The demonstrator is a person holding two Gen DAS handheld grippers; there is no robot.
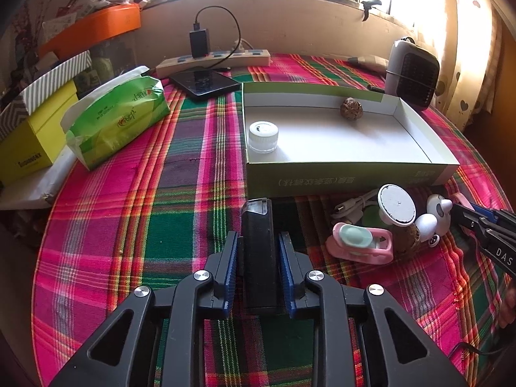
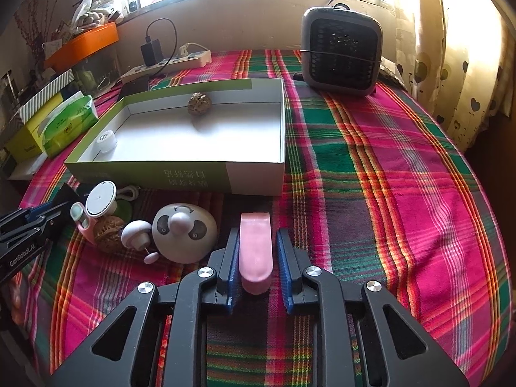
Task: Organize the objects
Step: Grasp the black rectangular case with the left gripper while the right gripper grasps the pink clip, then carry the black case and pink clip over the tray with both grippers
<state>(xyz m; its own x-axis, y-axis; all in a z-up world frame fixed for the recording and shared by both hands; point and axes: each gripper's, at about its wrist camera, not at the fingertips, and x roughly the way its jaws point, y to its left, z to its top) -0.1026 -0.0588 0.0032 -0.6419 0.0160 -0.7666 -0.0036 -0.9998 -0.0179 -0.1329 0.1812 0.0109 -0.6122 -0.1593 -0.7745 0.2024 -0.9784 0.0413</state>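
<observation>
Pink clip-shaped piece (image 2: 255,253) is seen lying between the fingers of the right gripper (image 2: 257,269), long axis pointing straight ahead, rounded end nearest; gaps show on both sides, so the jaws stand apart. A black oblong object (image 1: 259,256) is clamped in the left gripper (image 1: 259,269), its long axis running forward along the fingers, clear tip farthest. Ahead and left of the right gripper, a panda toy (image 2: 183,237) and a walnut (image 2: 108,233) are clustered. Beyond, an open box (image 2: 180,177) is found holding a white jar (image 2: 105,142) and another walnut (image 2: 199,104).
</observation>
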